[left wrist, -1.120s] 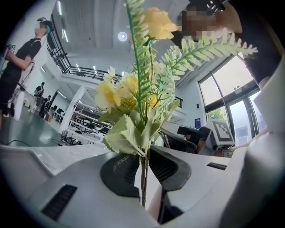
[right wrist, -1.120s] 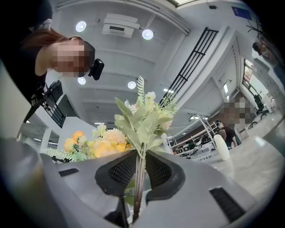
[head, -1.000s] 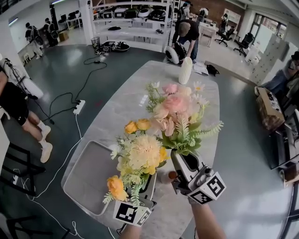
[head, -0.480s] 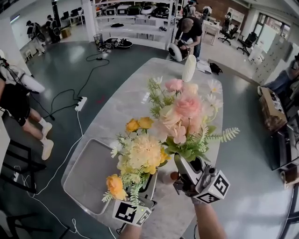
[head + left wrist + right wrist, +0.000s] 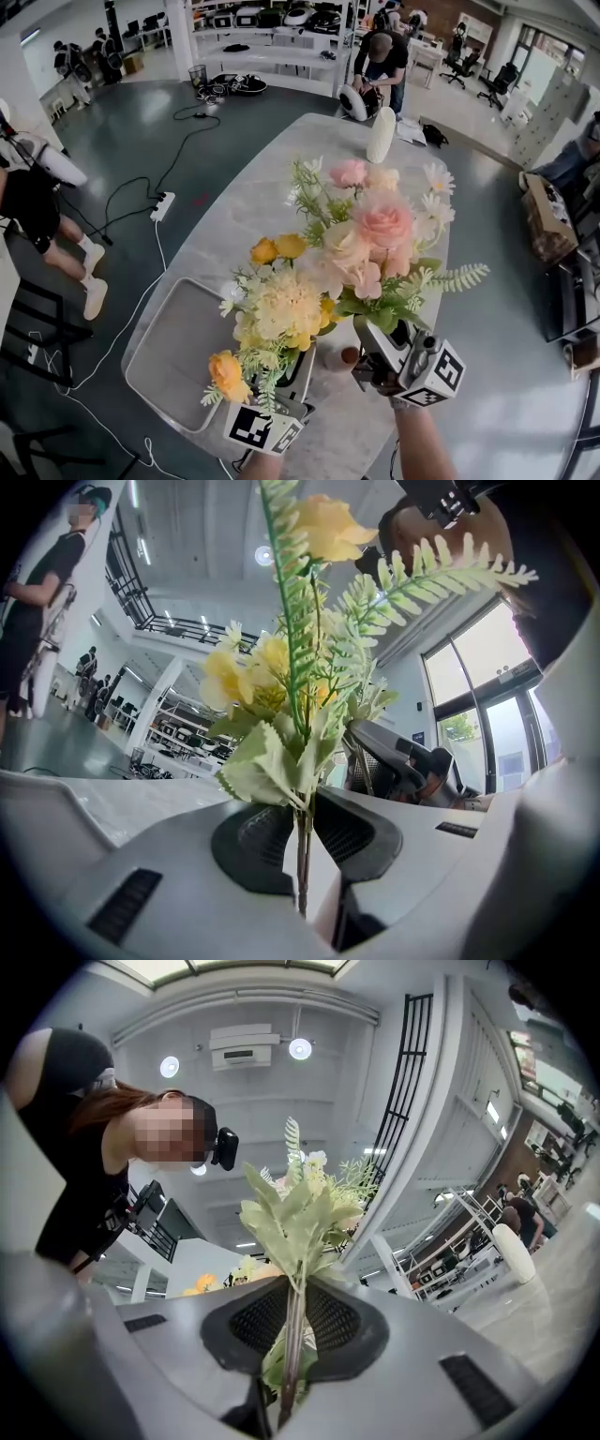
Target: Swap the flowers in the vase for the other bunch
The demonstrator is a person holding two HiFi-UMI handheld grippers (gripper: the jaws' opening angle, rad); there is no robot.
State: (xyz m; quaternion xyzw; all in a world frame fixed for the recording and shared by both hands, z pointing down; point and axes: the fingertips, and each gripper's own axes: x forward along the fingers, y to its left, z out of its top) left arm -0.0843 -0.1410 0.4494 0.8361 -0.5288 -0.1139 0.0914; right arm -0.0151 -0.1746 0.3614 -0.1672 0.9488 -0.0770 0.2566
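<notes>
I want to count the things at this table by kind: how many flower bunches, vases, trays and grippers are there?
Flower bunches: 2 (yellow bunch, pink bunch)
White vase: 1
Tray: 1
Grippers: 2 (left gripper, right gripper)
Total: 6

No word, number or brand name can be read anywhere. The only printed marks are black-and-white square patterns, without letters, on the cube (image 5: 265,429) of the left claw (image 5: 302,832) and the cube (image 5: 433,373) of the right claw (image 5: 292,1330).
</notes>
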